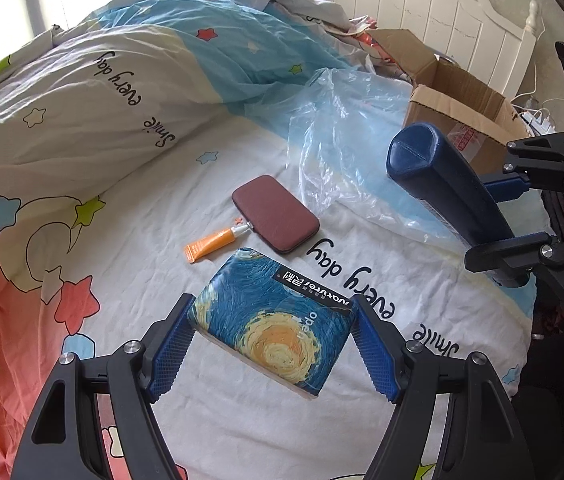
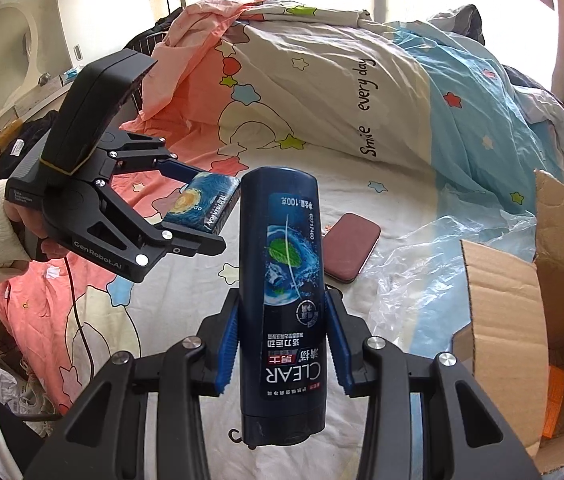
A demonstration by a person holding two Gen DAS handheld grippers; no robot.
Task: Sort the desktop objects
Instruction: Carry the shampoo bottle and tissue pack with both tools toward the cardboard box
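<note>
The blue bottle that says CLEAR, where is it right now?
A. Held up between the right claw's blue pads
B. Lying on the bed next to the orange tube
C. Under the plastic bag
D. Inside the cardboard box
A. The blue bottle sits pinched between the pads of the right claw, lifted above the bedsheet, while the orange tube lies on the bed by itself.

Swirly blue-yellow tissue pack (image 1: 277,320), maroon case (image 1: 275,214)
</note>
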